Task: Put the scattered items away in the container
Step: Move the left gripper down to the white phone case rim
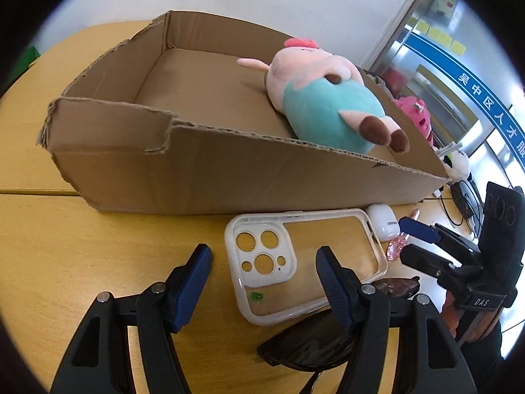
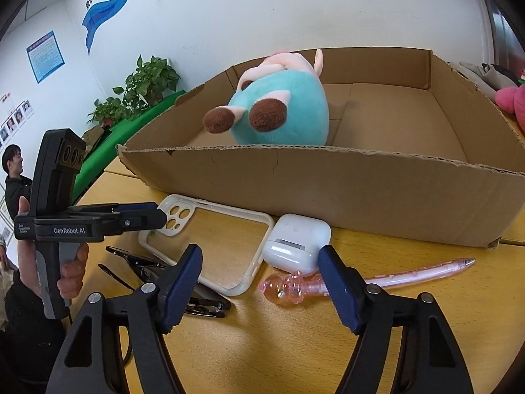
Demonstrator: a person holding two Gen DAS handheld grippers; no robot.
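Note:
A cardboard box [image 1: 203,170] [image 2: 377,190] sits on the wooden table with a plush pig [image 1: 325,98] [image 2: 282,105] lying inside. In front of it lie a clear phone case [image 1: 295,262] [image 2: 210,246], a white earbud case [image 1: 384,223] [image 2: 297,243], a pink pen [image 2: 377,279] and dark sunglasses [image 1: 315,344] [image 2: 197,298]. My left gripper [image 1: 262,262] [image 2: 160,218] is open, its fingers straddling the camera end of the phone case. My right gripper [image 2: 261,262] [image 1: 416,239] is open and empty, just before the earbud case and the pen's bulb end.
Pink and white soft toys [image 1: 416,115] and cables [image 1: 466,197] lie beyond the box's right side. Potted plants [image 2: 144,88] and a green cloth [image 2: 131,138] stand behind the table's left. A person [image 2: 14,177] stands at far left.

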